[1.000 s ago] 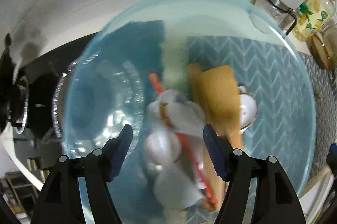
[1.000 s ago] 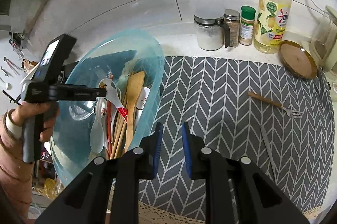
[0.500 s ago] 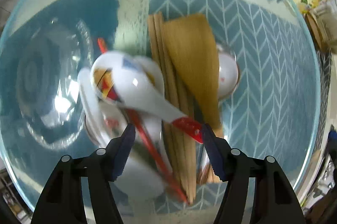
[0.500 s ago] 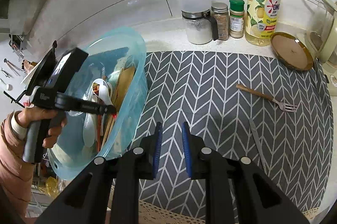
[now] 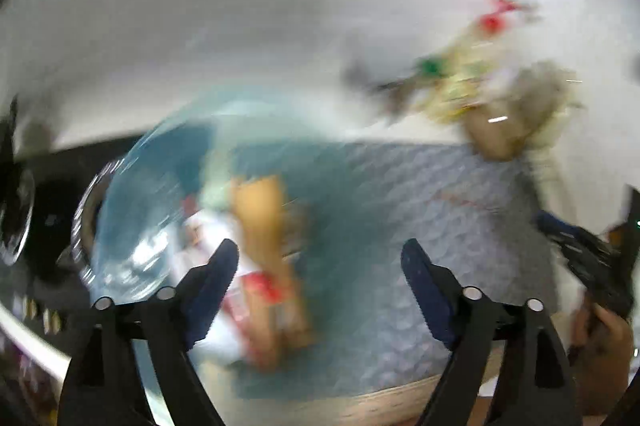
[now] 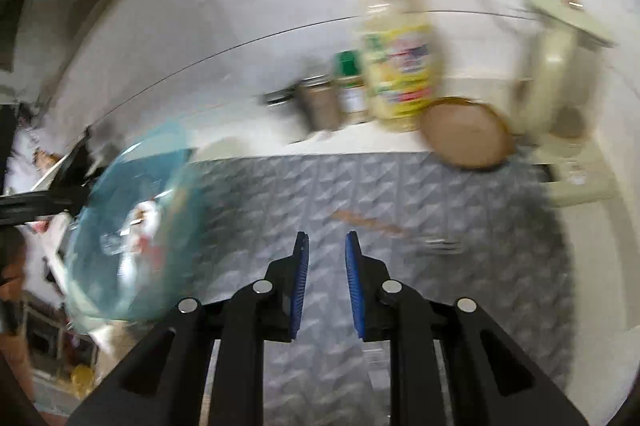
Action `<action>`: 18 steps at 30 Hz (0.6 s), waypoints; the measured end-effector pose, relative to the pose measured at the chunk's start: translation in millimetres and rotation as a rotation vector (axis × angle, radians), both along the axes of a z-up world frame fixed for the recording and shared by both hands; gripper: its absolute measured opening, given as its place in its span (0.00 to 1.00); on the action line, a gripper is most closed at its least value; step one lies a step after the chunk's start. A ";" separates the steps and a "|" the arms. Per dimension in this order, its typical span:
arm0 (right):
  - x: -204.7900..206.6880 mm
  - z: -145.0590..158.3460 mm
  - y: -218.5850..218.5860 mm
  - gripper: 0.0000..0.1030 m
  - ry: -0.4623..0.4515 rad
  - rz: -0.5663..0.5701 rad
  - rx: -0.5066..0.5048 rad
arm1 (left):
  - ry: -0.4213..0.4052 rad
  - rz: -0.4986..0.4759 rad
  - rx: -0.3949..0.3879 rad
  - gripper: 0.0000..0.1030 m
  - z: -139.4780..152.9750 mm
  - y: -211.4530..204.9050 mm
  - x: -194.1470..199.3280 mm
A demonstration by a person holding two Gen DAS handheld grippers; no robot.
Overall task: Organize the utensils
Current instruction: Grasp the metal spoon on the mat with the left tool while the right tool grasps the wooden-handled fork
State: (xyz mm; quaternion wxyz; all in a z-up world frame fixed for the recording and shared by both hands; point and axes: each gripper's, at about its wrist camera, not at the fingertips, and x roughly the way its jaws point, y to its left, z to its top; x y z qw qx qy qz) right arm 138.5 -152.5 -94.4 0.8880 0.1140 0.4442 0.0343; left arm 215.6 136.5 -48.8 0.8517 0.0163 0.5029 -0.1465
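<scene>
Utensils in bowl (image 5: 260, 258): smeared by motion; a tan wooden piece and white and red shapes show, kinds and count unreadable
Blue bowl (image 6: 120, 226): rim blurred; its near side cut by the left gripper's (image 5: 320, 266) fingers in the left wrist view
Bottles by the wall (image 5: 460, 77): streaks of colour only in the left wrist view; labels unreadable
Fork on mat (image 6: 392, 226): faint smear; tines indistinct
Right-hand device (image 5: 592, 258): cropped at the frame edge
Mat pattern (image 6: 400, 185): blurred
</scene>
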 end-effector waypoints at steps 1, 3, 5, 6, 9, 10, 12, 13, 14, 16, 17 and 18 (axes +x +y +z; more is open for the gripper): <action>-1.5 -3.5 -15.2 0.18 0.000 -0.020 -0.012 | -0.025 -0.026 -0.015 0.84 2.4 -17.5 -7.3; -4.5 -16.1 -47.3 0.18 0.014 -0.045 -0.019 | -0.066 -0.072 -0.026 0.87 0.5 -49.0 -18.1; -8.2 -32.5 -72.8 0.18 0.025 -0.036 -0.032 | -0.079 -0.141 -0.029 0.87 -18.4 -84.0 -30.1; -9.1 -39.2 -81.3 0.18 0.031 -0.028 -0.035 | -0.064 -0.166 -0.028 0.87 -30.7 -96.9 -26.5; -12.2 -58.8 -101.2 0.20 0.062 0.006 0.012 | -0.025 -0.205 -0.023 0.87 -66.5 -135.6 -35.5; -13.9 -64.1 -103.7 0.24 0.066 0.024 0.030 | -0.002 -0.219 -0.014 0.87 -81.2 -148.0 -38.2; -16.1 -70.9 -104.3 0.45 0.059 0.052 0.027 | 0.072 -0.230 -0.031 0.86 -108.6 -167.7 -40.3; -15.3 -71.2 -104.1 0.48 0.034 0.068 0.022 | 0.142 -0.218 -0.029 0.85 -128.3 -175.7 -41.9; -16.3 -69.2 -105.2 0.49 0.008 0.079 0.018 | 0.182 -0.212 -0.043 0.84 -138.0 -179.3 -44.0; -11.7 -67.4 -101.2 0.49 -0.042 0.118 -0.027 | 0.251 -0.209 -0.069 0.82 -158.1 -194.3 -49.4; -9.0 -68.8 -100.9 0.49 -0.037 0.135 -0.047 | 0.269 -0.216 -0.061 0.82 -163.6 -202.4 -52.1; -4.4 -72.0 -100.6 0.49 -0.019 0.154 -0.068 | 0.278 -0.227 -0.043 0.81 -169.7 -211.6 -55.0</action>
